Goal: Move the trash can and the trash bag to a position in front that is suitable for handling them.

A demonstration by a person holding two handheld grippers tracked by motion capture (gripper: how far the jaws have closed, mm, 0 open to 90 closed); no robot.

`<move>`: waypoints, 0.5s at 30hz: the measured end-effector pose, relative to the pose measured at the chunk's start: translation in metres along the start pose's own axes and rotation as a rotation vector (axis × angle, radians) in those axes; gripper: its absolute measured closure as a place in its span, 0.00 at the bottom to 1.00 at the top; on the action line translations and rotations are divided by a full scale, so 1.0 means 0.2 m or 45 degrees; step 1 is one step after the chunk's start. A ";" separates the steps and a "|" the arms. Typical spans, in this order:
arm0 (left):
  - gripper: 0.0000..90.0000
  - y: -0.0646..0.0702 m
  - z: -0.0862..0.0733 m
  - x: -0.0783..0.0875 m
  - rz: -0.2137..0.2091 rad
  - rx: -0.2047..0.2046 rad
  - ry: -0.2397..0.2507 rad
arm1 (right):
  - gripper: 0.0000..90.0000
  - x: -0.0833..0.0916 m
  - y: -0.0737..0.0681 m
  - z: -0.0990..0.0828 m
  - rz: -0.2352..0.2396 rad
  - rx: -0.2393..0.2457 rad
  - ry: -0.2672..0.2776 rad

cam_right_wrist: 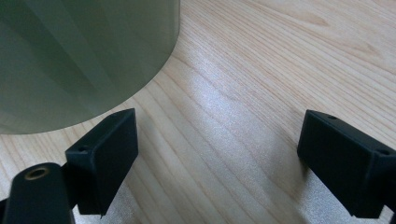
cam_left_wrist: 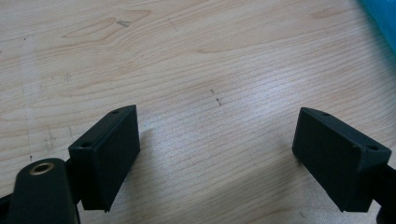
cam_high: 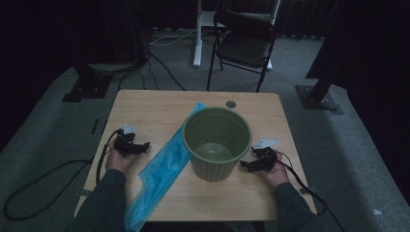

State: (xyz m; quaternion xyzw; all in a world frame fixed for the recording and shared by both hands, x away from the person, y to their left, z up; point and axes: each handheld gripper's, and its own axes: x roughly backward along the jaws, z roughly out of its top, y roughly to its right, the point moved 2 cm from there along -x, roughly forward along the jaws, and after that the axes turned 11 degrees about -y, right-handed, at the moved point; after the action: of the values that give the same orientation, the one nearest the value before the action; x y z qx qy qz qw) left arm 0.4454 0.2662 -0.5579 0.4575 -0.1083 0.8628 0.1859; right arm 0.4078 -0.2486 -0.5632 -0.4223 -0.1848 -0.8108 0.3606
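A green ribbed bucket (cam_high: 217,142) stands upright in the middle of the wooden table (cam_high: 145,104), nothing visible inside it. A long blue plastic bag (cam_high: 162,169) lies flat to its left, running from the bucket's back to the table's front edge. My left gripper (cam_high: 140,146) rests on the table left of the bag, open, with bare wood between its jaws (cam_left_wrist: 217,154); the bag's edge (cam_left_wrist: 380,18) shows at upper right. My right gripper (cam_high: 246,166) sits open just right of the bucket's base, and the bucket's wall (cam_right_wrist: 84,56) looms close at upper left.
A black folding chair (cam_high: 244,43) stands beyond the table's far edge, beside a white desk leg (cam_high: 197,34). Cables trail over the grey carpet at left. A small round hole (cam_high: 230,104) marks the tabletop behind the bucket.
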 end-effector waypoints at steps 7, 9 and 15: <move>0.44 0.03 0.01 0.03 -0.036 -0.050 -0.033 | 0.26 0.02 0.00 -0.01 -0.002 -0.003 0.025; 0.51 0.04 0.02 0.04 -0.042 -0.055 -0.038 | 0.29 0.02 0.00 -0.02 -0.004 -0.006 0.031; 0.62 0.07 0.03 0.06 -0.113 -0.077 -0.058 | 0.48 0.03 -0.01 -0.02 -0.016 -0.017 0.036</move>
State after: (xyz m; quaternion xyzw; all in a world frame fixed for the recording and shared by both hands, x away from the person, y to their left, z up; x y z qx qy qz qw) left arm 0.4381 0.2540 -0.5454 0.4757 -0.1182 0.8394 0.2351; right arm 0.4018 -0.2526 -0.5595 -0.4122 -0.1769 -0.8201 0.3553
